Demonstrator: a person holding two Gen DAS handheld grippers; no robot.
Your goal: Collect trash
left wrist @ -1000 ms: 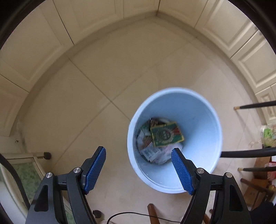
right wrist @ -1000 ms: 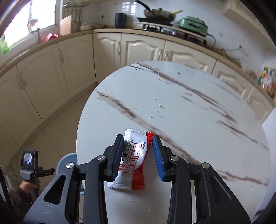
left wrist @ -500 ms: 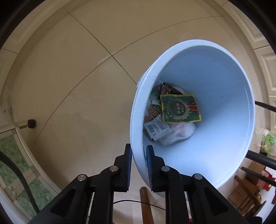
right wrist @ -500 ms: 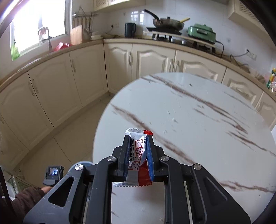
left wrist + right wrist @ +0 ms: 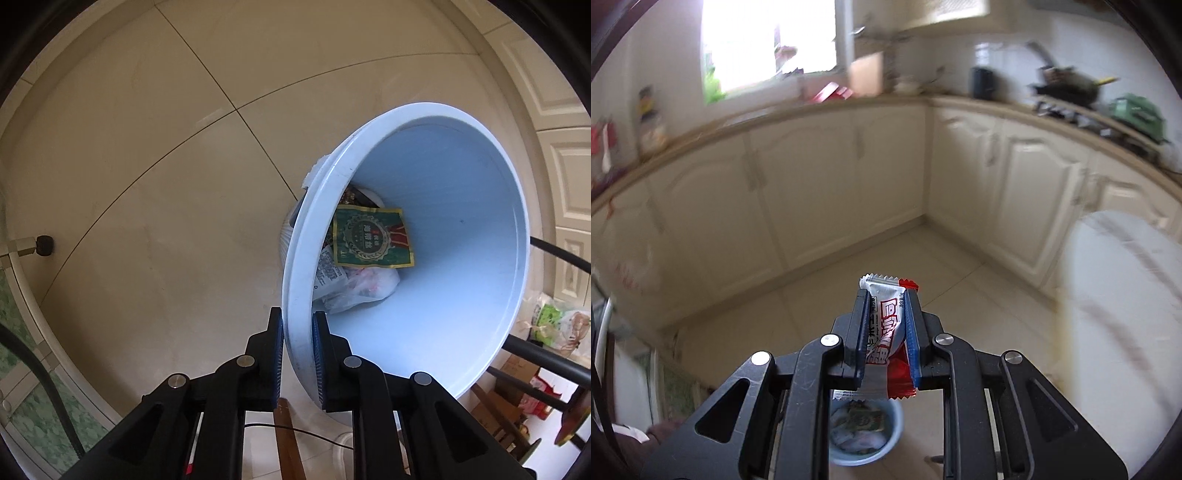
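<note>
My left gripper [image 5: 297, 326] is shut on the near rim of the light blue trash bin [image 5: 461, 325], which stands tilted on the tiled floor. Inside the bin lie a green and gold wrapper [image 5: 371, 236], a crumpled clear bag [image 5: 364, 286] and other packets. In the right wrist view my right gripper [image 5: 886, 306] is shut on a white and red snack wrapper [image 5: 888, 325], held in the air over the floor. The same trash bin [image 5: 864, 435] shows far below the right gripper, partly hidden by its frame.
Cream kitchen cabinets [image 5: 827, 184] line the walls, under a counter with a pan [image 5: 1067, 86] and a green appliance [image 5: 1137, 110]. The white marble table [image 5: 1115, 295] is at the right. Black chair legs [image 5: 543, 354] and a box [image 5: 517, 373] stand right of the bin.
My left gripper dropped to the bin and shut on its rim, and the bin has tipped. My right gripper shut on the wrapper, lifted it off the table and swung left over the floor.
</note>
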